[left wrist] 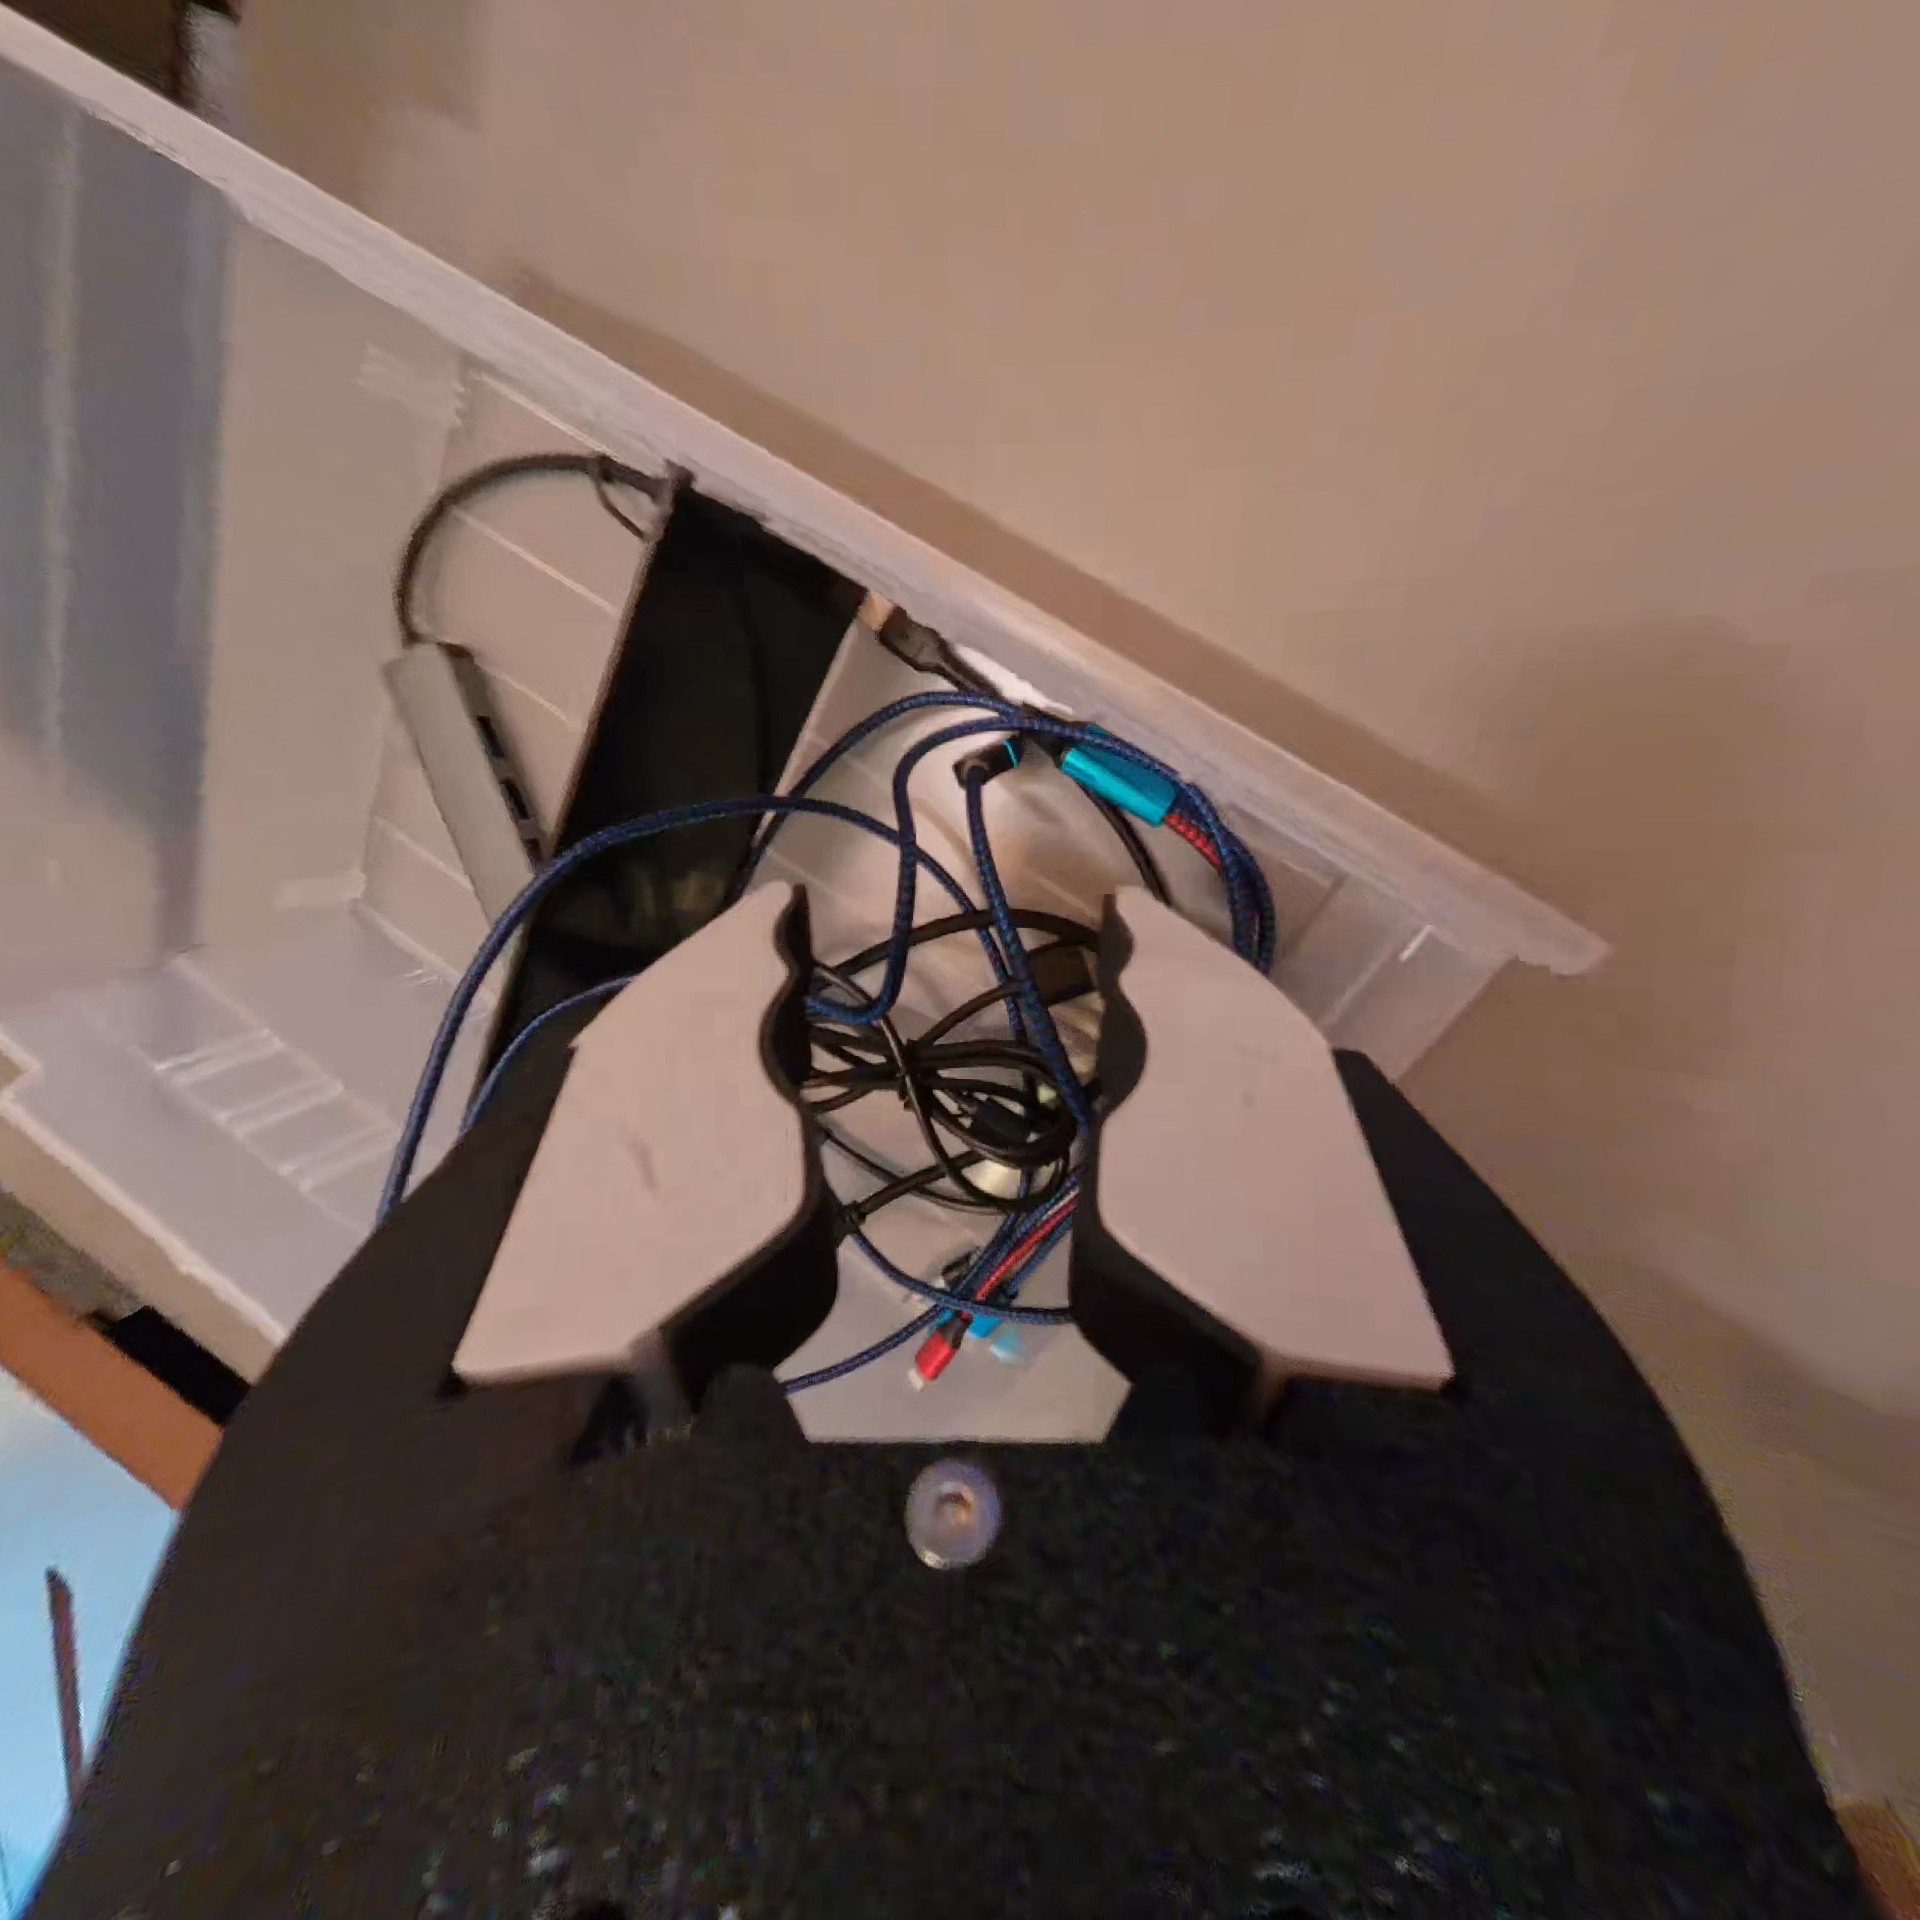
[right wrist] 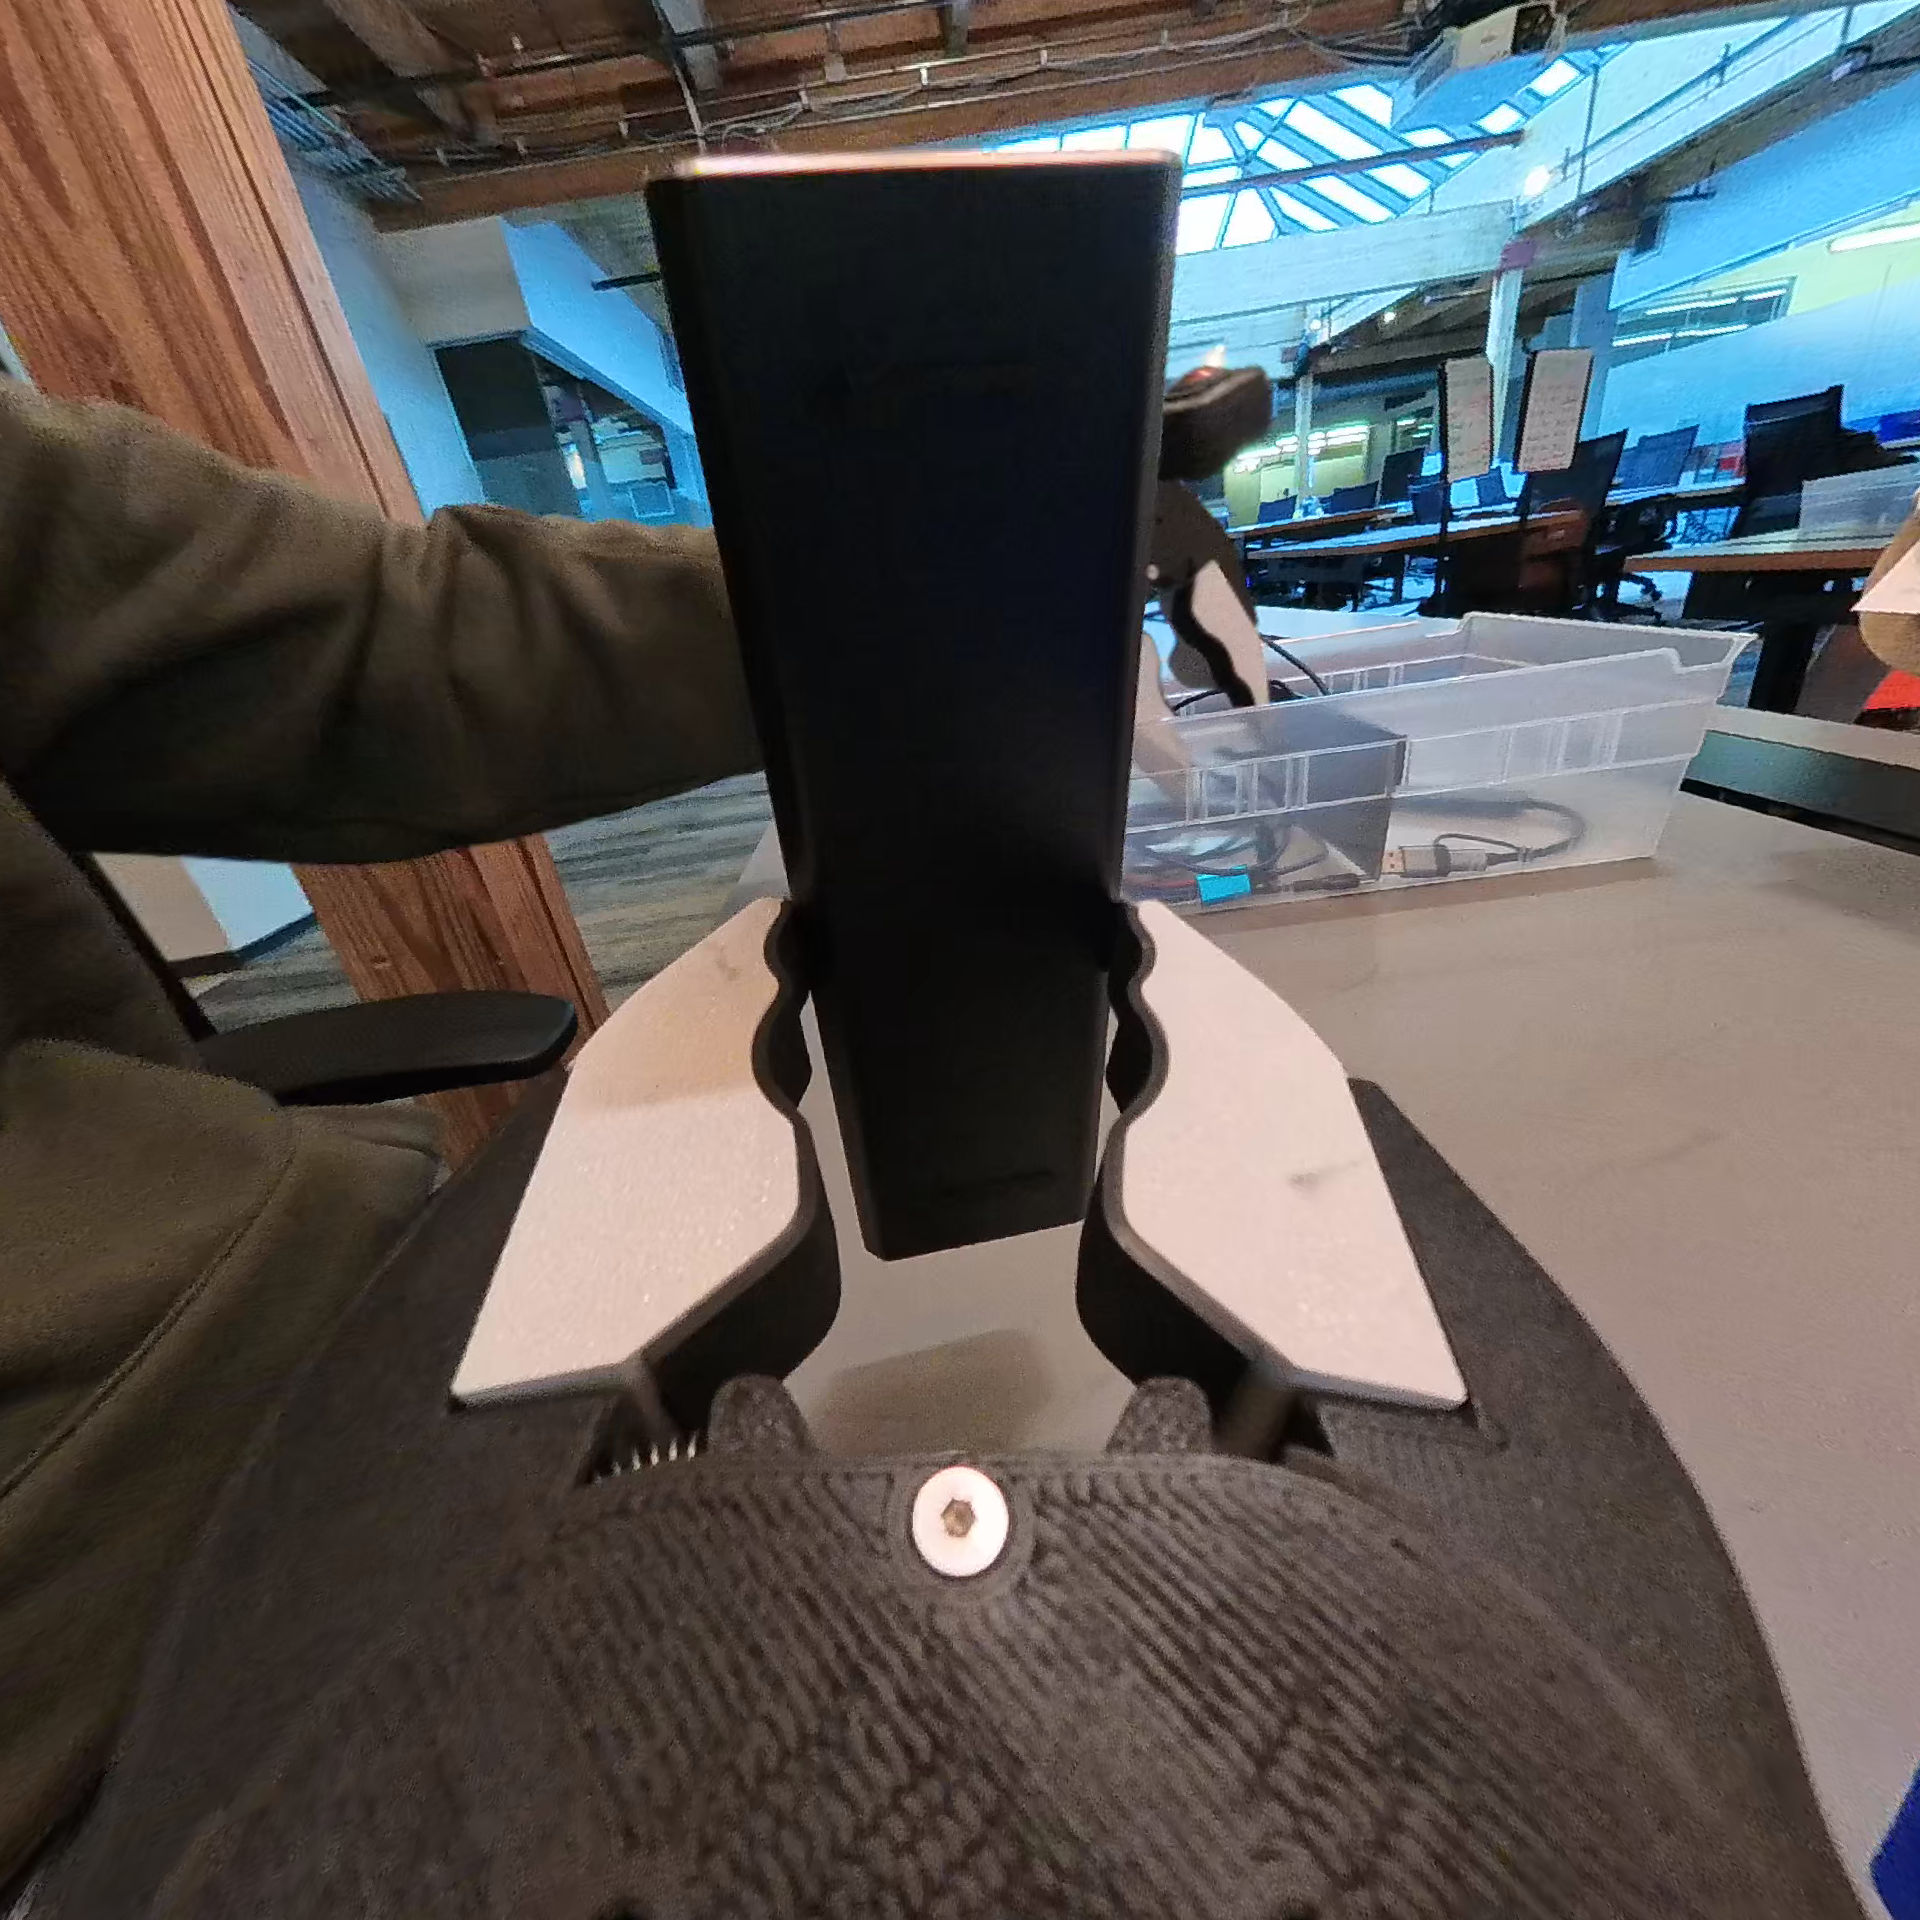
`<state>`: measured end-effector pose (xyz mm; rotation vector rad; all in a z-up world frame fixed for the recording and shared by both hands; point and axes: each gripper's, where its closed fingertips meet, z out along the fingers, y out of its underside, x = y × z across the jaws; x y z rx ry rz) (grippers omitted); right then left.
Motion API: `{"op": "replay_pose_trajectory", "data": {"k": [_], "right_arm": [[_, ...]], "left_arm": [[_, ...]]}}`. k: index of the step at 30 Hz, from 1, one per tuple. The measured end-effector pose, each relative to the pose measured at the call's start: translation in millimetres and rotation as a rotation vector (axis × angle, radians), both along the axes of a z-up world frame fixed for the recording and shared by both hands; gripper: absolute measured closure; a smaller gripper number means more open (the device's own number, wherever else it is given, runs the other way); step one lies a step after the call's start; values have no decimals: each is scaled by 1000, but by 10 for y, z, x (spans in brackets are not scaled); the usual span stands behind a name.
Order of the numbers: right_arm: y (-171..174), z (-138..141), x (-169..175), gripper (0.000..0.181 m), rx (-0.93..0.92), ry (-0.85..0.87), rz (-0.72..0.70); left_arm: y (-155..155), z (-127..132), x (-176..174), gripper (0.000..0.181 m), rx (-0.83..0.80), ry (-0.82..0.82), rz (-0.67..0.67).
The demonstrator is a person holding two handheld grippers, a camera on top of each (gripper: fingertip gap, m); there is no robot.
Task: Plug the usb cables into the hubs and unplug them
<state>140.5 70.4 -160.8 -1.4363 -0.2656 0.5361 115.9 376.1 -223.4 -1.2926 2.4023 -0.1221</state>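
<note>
Above a clear plastic bin point(left wrist: 312, 1081) of tangled blue braided cables point(left wrist: 935, 862), left hand-held gripper point(left wrist: 951, 914) open, empty; at twelve o'clock, right hand-held gripper point(right wrist: 956, 935) clamped on a tall black rectangular block point(right wrist: 935, 623).

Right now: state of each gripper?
Left gripper: open, holding nothing, above the tangled cables in the clear bin.
Right gripper: shut on the black box.

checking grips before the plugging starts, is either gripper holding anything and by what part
The right gripper is shut on a tall black hub, clamped across its lower end. The left gripper is open over the tangled cables in the clear bin, holding nothing.
</note>
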Motion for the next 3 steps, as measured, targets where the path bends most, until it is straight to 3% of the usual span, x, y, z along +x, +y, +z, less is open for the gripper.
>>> {"op": "replay_pose_trajectory", "data": {"k": [1, 3], "right_arm": [[0, -5, -8, 124, -4, -2, 7], [23, -32, -23, 125, -25, -16, 7]], "left_arm": [[5, -58, -2, 136, -12, 41, -3], [90, -149, 4, 147, 11, 88, 21]]}}
